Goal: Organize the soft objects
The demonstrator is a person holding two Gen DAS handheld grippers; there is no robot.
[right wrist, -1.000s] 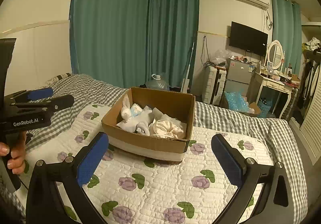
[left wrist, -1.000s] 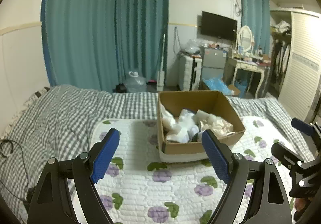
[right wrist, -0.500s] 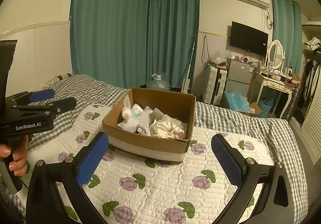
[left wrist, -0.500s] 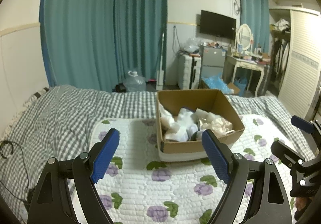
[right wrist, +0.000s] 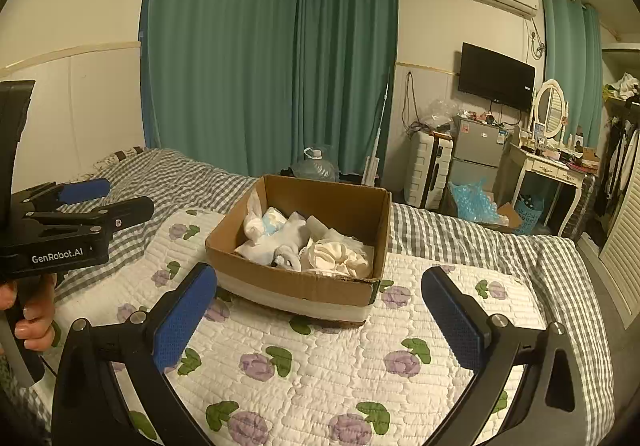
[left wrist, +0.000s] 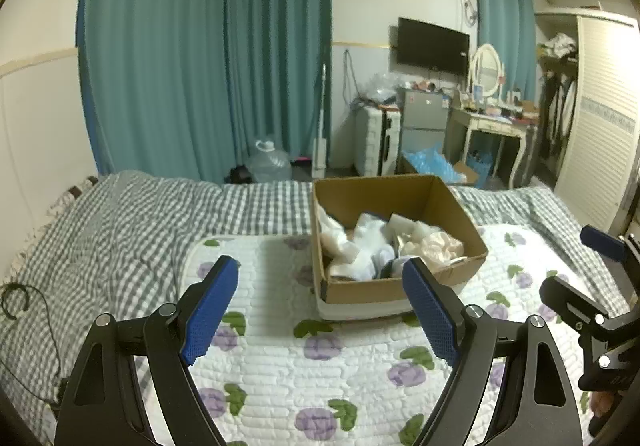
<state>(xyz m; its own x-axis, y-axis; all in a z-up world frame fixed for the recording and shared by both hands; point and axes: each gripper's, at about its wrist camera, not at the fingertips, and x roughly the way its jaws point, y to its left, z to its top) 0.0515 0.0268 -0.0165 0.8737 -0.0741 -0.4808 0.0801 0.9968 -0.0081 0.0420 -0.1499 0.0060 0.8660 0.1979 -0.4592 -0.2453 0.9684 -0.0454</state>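
Observation:
A brown cardboard box [left wrist: 432, 202] stands on a white quilted mat with purple flowers [left wrist: 320, 366] on the bed. It holds several soft objects: white socks [left wrist: 368, 246] and a cream scrunched cloth [left wrist: 436, 246]. In the right wrist view the box [right wrist: 288, 280] shows the white items [right wrist: 280, 238] and the cream cloth [right wrist: 336, 258]. My left gripper [left wrist: 324, 310] is open and empty, short of the box. My right gripper [right wrist: 320, 314] is open and empty, short of the box. The left gripper also shows in the right wrist view [right wrist: 80, 214], at the left.
A grey checked duvet [left wrist: 100, 238] covers the bed. Teal curtains [left wrist: 208, 54], a water jug [left wrist: 268, 166], a white suitcase [left wrist: 376, 142], a small fridge [left wrist: 424, 126] and a dressing table [left wrist: 492, 126] stand beyond. A louvred wardrobe [left wrist: 596, 118] is at the right.
Both views have shifted very slightly; the box sits a touch higher in the left wrist view. Both grippers stay open and empty.

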